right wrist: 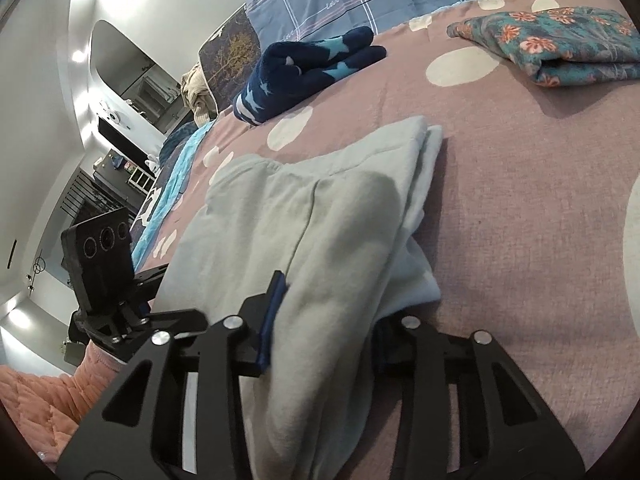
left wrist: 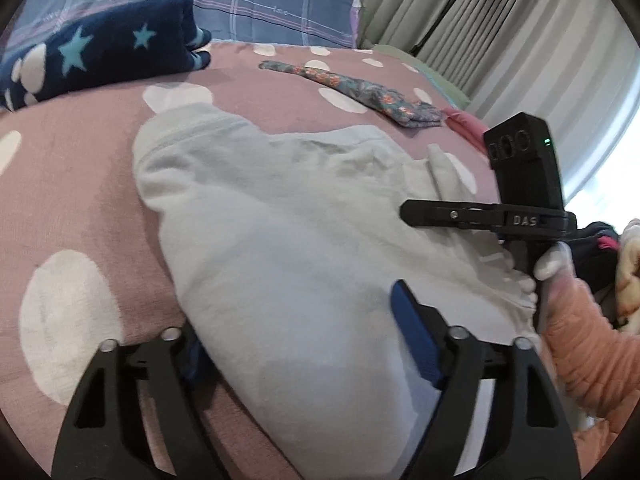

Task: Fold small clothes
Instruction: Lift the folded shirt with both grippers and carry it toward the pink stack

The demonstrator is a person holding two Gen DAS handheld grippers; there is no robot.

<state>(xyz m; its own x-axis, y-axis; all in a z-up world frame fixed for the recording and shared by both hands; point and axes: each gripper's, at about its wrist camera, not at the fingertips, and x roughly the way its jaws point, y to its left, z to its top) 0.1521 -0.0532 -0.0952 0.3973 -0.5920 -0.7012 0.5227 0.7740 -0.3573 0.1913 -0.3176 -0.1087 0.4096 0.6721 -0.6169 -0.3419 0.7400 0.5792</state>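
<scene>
The left gripper point(left wrist: 304, 344) has its 2 jaws apart, and the near end of the pale grey garment point(left wrist: 280, 220) lies between them; whether the blue pads point(left wrist: 412, 332) press the cloth cannot be told. The right gripper point(right wrist: 320, 320) has its jaws drawn in on a bunched fold of the same garment point(right wrist: 320, 216) and grasps it. The garment lies folded near the front edge of the bed cover point(left wrist: 80, 184), pink with white dots. Toward the far edge rest a navy star-patterned piece point(left wrist: 100, 56) and a folded floral piece point(left wrist: 360, 92), both well apart from the grippers. A gloved hand point(left wrist: 552, 264) with an orange quilted sleeve point(left wrist: 592, 352) holds the right tool's handle. No container is seen.
</scene>
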